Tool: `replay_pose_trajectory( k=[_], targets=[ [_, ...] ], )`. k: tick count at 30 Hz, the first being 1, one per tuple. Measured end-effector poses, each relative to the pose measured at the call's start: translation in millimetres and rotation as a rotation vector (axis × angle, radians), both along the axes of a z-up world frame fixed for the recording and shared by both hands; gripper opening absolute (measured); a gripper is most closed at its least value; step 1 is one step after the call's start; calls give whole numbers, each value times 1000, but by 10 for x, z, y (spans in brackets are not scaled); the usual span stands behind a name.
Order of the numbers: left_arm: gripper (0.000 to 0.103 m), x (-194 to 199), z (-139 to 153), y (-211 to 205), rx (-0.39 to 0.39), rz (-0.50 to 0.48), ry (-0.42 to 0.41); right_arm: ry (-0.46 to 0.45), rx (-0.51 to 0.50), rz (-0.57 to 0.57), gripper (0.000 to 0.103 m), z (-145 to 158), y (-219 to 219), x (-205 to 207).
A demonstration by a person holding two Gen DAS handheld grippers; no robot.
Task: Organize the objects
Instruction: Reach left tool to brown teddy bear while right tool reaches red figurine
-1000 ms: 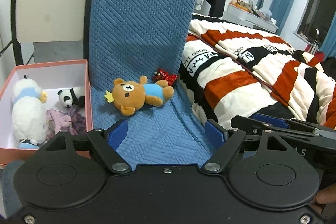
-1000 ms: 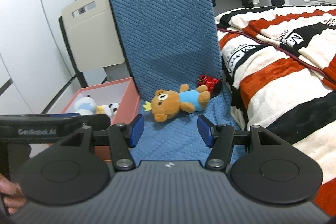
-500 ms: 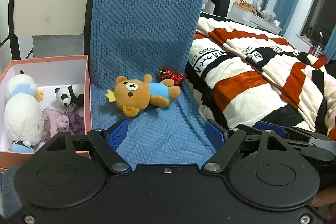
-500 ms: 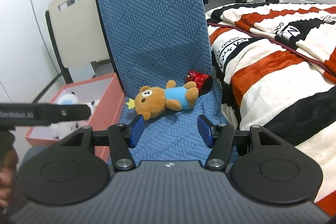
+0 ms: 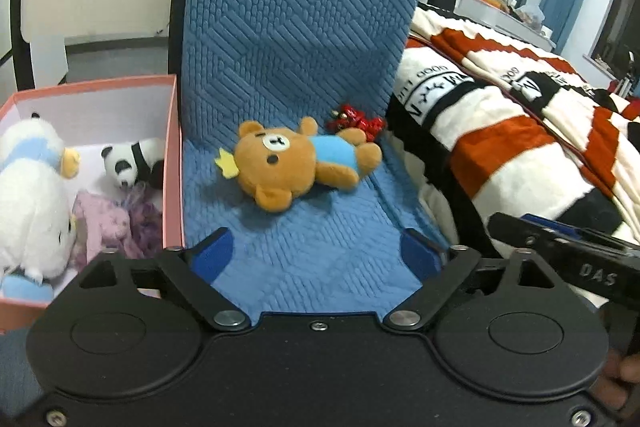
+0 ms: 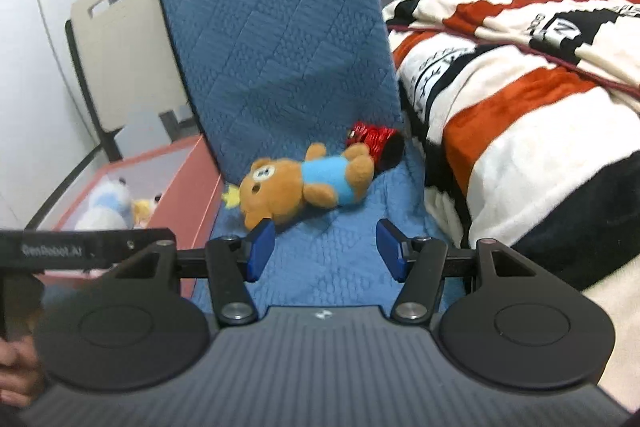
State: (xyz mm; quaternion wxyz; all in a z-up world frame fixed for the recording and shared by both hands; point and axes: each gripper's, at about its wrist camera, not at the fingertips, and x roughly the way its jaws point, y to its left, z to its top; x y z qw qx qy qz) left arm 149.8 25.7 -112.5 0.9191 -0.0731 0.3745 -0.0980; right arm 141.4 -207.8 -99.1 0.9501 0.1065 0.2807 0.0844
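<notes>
Left wrist view: the left gripper (image 5: 316, 253) has just been opening its jaws, nothing between them, and the brown teddy bear (image 5: 294, 161) lies ahead of it on the blue chair cushion (image 5: 320, 259), a red toy (image 5: 354, 119) beyond. The pink box (image 5: 173, 163) of plush toys sits to its left. Best to straddle the bear's body, not the head, before closing. The right gripper (image 6: 324, 249) is half open and empty. Its mount reads "GenRobot.AI"; the blanket (image 5: 500, 131) says "GOOD".

L gripper (image 5: 316, 253) jaws just widening, empty; R gripper (image 6: 325, 249) agape, empty.
</notes>
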Motion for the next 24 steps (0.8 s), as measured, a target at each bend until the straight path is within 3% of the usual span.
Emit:
replay_pose_trajectory(
  k=[3, 8, 10, 12, 24],
  targets=[
    [97, 181, -58, -5, 1, 5, -12, -13, 7, -33, 59, 1, 12, 137],
    [100, 503, -130, -43, 24, 8, -42, -94, -64, -94, 60, 70, 99, 424],
    [100, 633, -174, -56, 31, 10, -46, -107, -66, -109, 77, 67, 106, 555],
    [100, 770, -225, -61, 37, 12, -44, -115, -80, -112, 83, 44, 117, 679],
    [101, 1390, -563, -253, 149, -35, 17, -29, -92, -98, 83, -275, 114, 1522]
  ],
)
